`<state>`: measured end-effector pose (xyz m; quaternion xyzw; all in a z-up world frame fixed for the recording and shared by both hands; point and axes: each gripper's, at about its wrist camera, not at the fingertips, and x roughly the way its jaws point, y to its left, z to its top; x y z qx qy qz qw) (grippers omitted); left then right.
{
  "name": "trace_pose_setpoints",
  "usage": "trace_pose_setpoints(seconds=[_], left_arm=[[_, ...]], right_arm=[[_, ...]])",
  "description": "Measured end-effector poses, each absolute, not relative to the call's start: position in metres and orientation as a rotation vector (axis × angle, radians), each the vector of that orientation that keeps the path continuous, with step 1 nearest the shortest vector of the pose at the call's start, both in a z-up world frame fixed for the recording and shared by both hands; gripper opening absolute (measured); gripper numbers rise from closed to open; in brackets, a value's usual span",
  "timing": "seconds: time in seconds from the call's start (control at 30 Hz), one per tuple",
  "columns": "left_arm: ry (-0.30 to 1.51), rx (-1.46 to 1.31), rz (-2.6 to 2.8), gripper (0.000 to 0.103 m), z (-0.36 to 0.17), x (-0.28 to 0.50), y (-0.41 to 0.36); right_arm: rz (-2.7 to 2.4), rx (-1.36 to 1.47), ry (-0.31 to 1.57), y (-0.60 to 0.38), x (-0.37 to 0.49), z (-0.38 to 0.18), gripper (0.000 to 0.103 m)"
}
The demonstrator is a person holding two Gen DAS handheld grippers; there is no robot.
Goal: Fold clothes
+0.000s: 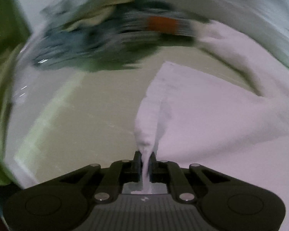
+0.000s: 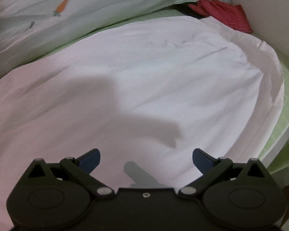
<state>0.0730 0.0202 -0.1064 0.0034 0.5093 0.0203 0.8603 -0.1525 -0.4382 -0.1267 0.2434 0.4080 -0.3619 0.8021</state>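
Grippers: two; pink garment: one.

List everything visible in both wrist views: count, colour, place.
white garment: one, white, spread across the green surface, one edge pinched and lifted in the left view
green surface: one, pale green, under the garment
carrot-print fabric: one, pale mint with an orange carrot, behind the garment
red cloth: one, red, far right corner
blurred dark pile: count unclear, dark blue-green, far left view
left gripper: one, black, shut on the garment
right gripper: one, black, blue pads, open above the garment
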Motion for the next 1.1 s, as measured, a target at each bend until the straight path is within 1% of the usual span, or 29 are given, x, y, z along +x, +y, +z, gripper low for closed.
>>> trace_pose_setpoints(seconds=[0.03, 0.07, 0.1, 0.13, 0.17, 0.2, 0.23, 0.27, 0.3, 0.37, 0.47, 0.63, 0.77, 0.9, 0.97, 1.0, 1.07, 1.1], left_arm=[[1.075, -0.016, 0.046, 0.013, -0.106, 0.077, 0.03], [1.078, -0.021, 0.046, 0.02, -0.104, 0.079, 0.035], [1.073, -0.01, 0.052, 0.021, -0.102, 0.079, 0.035], [1.067, 0.0, 0.058, 0.027, -0.1, 0.079, 0.035], [1.061, 0.012, 0.06, 0.042, -0.098, 0.078, 0.034], [1.053, 0.016, 0.057, 0.052, -0.095, 0.076, 0.032], [1.042, 0.01, 0.055, 0.067, -0.092, 0.073, 0.029], [1.03, -0.001, 0.053, 0.072, -0.089, 0.07, 0.026], [1.022, -0.017, 0.05, 0.072, -0.087, 0.067, 0.022], [1.019, -0.039, 0.041, 0.081, -0.084, 0.062, 0.012], [1.006, -0.029, 0.021, 0.087, -0.08, 0.054, -0.011], [0.982, 0.011, -0.016, 0.089, -0.073, 0.035, -0.065], [0.97, 0.012, -0.016, 0.09, -0.065, 0.018, -0.112], [0.962, 0.034, -0.024, 0.092, -0.056, -0.003, -0.168], [0.954, 0.067, -0.034, 0.093, -0.052, -0.013, -0.198], [0.955, 0.076, -0.037, 0.093, -0.052, -0.019, -0.212], [0.958, 0.087, -0.042, 0.093, -0.052, -0.031, -0.239], [0.965, 0.083, -0.045, 0.093, -0.054, -0.035, -0.25]], right_arm=[[-0.77, 0.526, 0.876, -0.436, -0.152, -0.127, 0.103], [-0.767, 0.531, 0.876, -0.435, -0.152, -0.127, 0.103], [-0.763, 0.533, 0.873, -0.434, -0.152, -0.127, 0.103], [-0.764, 0.533, 0.868, -0.435, -0.152, -0.126, 0.103], [-0.767, 0.535, 0.86, -0.438, -0.153, -0.124, 0.103], [-0.77, 0.538, 0.852, -0.44, -0.154, -0.123, 0.103], [-0.775, 0.542, 0.842, -0.442, -0.155, -0.122, 0.103], [-0.782, 0.549, 0.831, -0.445, -0.156, -0.121, 0.103], [-0.79, 0.556, 0.82, -0.448, -0.157, -0.121, 0.103], [-0.805, 0.576, 0.807, -0.454, -0.16, -0.121, 0.103], [-0.827, 0.616, 0.78, -0.473, -0.17, -0.123, 0.103], [-0.905, 0.64, 0.723, -0.511, -0.194, -0.123, 0.103], [-1.069, 0.634, 0.654, -0.566, -0.236, -0.119, 0.103], [-1.16, 0.713, 0.632, -0.633, -0.27, -0.128, 0.101], [-1.176, 0.751, 0.631, -0.664, -0.282, -0.135, 0.098], [-1.172, 0.771, 0.64, -0.676, -0.284, -0.14, 0.093], [-1.135, 0.818, 0.651, -0.698, -0.29, -0.149, 0.08], [-1.102, 0.839, 0.648, -0.705, -0.294, -0.152, 0.043]])
